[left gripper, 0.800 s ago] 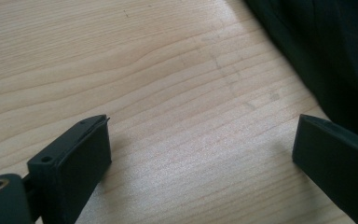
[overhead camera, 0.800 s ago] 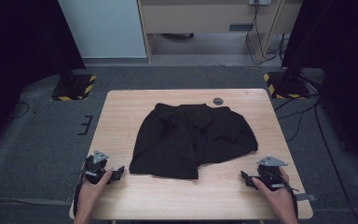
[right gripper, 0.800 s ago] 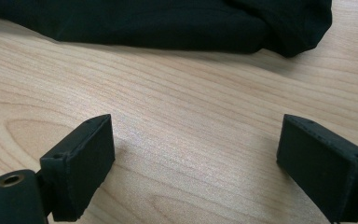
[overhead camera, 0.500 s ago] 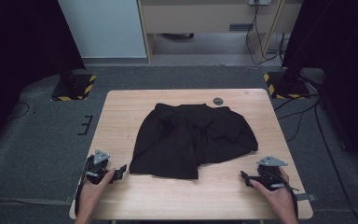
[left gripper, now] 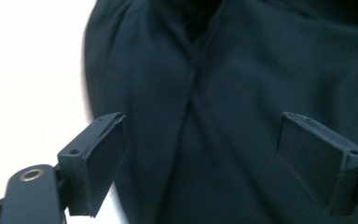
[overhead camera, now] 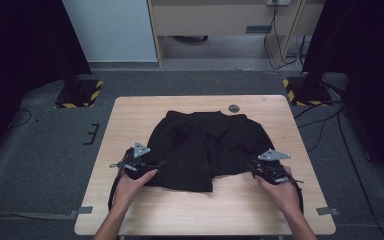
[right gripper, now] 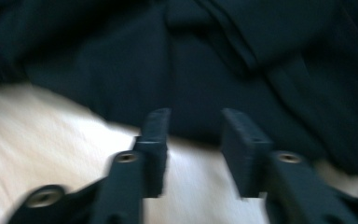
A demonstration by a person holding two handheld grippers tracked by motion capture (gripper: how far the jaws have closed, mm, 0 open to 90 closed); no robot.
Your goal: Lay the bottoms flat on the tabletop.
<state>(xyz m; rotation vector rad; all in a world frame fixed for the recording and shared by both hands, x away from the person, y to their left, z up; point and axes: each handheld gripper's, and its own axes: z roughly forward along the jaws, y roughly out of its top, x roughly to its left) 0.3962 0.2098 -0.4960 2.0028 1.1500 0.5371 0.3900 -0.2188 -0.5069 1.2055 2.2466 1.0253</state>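
A black garment, which looks like shorts, lies crumpled across the middle of the light wooden table. My left gripper is at the garment's near left edge. In the left gripper view its jaws stand wide open over the dark cloth, with pale table to the left. My right gripper is at the garment's near right edge. In the blurred right gripper view its jaws stand a narrow gap apart over bare wood, just short of the cloth, with nothing between them.
A small dark round disc is set in the table near its far edge. On the floor beyond the far corners stand two bases striped yellow and black. Cables trail on the right.
Both hands have moved away from the table's near edge and inward. The left gripper now reaches over the garment's left edge and the right one has come up to its right edge.
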